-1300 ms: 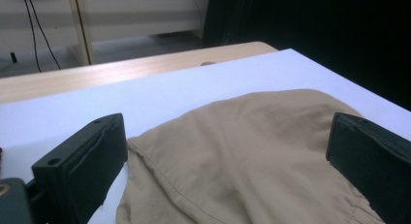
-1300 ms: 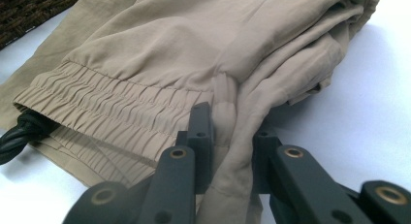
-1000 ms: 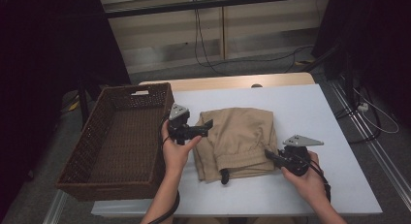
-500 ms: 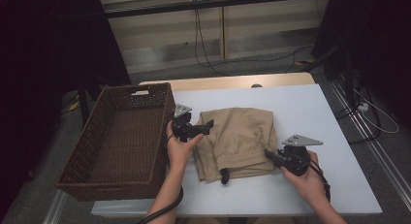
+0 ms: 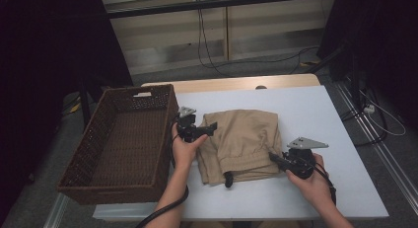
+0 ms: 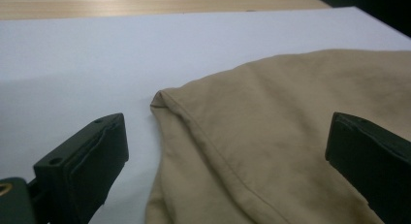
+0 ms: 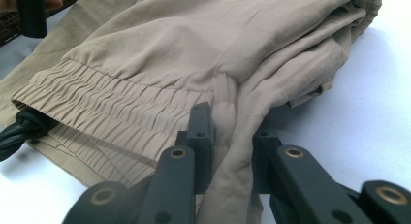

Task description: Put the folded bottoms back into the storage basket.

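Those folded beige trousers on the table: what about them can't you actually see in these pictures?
- Folded trousers: inner layers and underside, hidden by the top fold in the high view.
- Black drawstring: its end, cut off by the right gripper view's left edge.
- Fabric inside the right gripper, covered by its jaws.
- Left gripper view: the trousers' near part, cut off below.

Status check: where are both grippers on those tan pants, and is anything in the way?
Right gripper shut on tan pants at the waistband edge. Left gripper open, straddling the far-left corner, not gripping. Wicker basket alongside, nothing blocking.
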### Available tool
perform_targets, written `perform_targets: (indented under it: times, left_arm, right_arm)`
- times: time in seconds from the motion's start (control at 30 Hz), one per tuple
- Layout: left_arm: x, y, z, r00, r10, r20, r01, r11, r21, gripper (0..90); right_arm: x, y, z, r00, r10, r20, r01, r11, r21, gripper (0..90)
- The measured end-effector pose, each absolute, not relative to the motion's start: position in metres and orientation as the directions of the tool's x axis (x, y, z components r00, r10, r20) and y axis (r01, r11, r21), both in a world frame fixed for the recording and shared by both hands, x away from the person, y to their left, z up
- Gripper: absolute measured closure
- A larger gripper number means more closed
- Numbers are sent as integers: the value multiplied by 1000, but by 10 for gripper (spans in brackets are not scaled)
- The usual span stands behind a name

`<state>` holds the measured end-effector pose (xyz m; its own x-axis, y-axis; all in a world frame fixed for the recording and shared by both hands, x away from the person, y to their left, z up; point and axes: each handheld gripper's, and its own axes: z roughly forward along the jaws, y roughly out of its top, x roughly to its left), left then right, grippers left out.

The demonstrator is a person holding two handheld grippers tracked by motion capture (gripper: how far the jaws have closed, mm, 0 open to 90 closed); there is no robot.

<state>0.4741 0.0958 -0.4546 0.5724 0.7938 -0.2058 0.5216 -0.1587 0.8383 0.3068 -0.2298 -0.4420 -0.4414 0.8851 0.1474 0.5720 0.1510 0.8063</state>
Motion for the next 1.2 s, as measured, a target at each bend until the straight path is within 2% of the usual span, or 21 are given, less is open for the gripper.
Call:
perform_targets:
  times: [0.63, 0.8, 0.97, 1.13, 1.2]
  left_arm:
    - [490, 88, -464, 566, 804, -181, 575, -228, 786, 60]
    - [493, 84, -466, 561, 814, -153, 594, -266, 759, 149]
    - [493, 83, -466, 555, 820, -139, 595, -275, 755, 179]
    - [489, 75, -465, 588, 806, -64, 558, -348, 754, 319]
    - [488, 73, -465, 589, 806, -63, 559, -350, 752, 360]
  right_arm:
    - [307, -229, -441, -445, 885, 141, 572, 160, 805, 767]
    - [307, -229, -441, -448, 884, 135, 570, 165, 805, 767]
    - [307, -229, -441, -449, 883, 135, 568, 166, 806, 767]
    - [307, -229, -440, -449, 883, 135, 568, 166, 806, 767]
    - [307, -228, -440, -448, 884, 134, 568, 165, 806, 767]
